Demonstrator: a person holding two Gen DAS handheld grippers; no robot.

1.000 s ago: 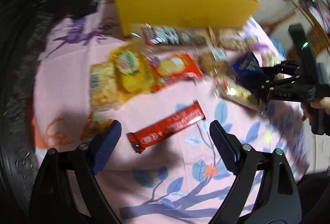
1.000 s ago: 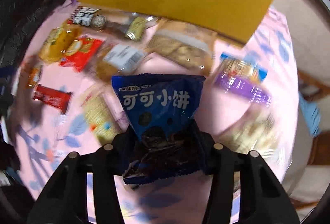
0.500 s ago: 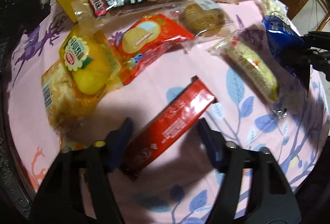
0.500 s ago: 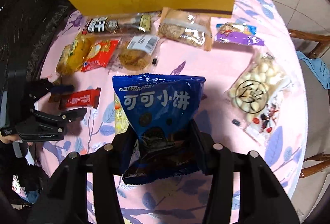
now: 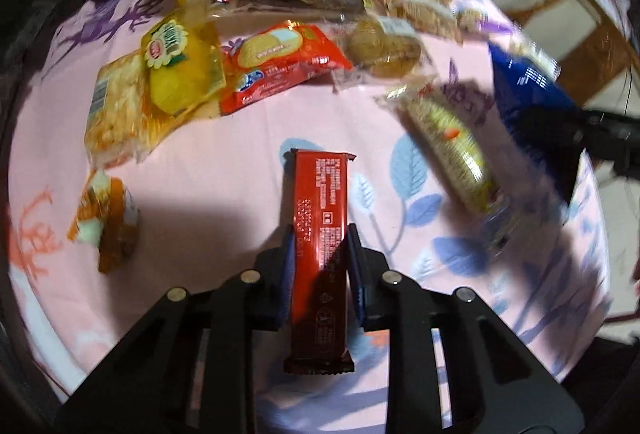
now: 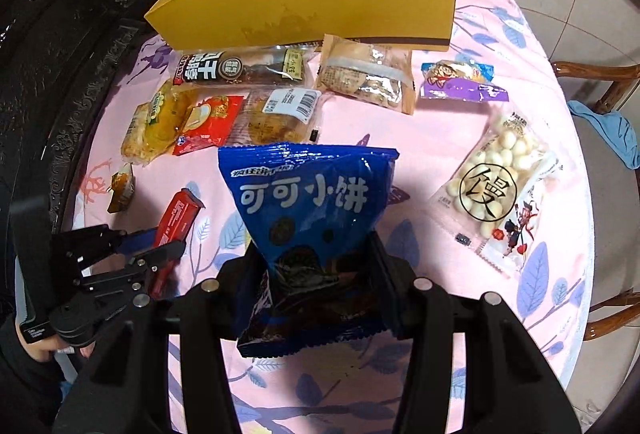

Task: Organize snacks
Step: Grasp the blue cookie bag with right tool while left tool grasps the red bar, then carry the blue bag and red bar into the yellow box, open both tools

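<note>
Snacks lie on the pink tablecloth (image 6: 440, 138) before the yellow box (image 6: 320, 6); its inside is hidden. Left gripper (image 5: 319, 254) clamps a red bar (image 5: 320, 218); right gripper (image 6: 312, 274) clamps a blue cookie bag (image 6: 308, 202).

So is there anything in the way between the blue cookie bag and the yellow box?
No wall or lid blocks it. The right gripper holds the blue cookie bag up above the table. Other snacks, like the barcode pastry, lie flat below the path to the open yellow box.
</note>
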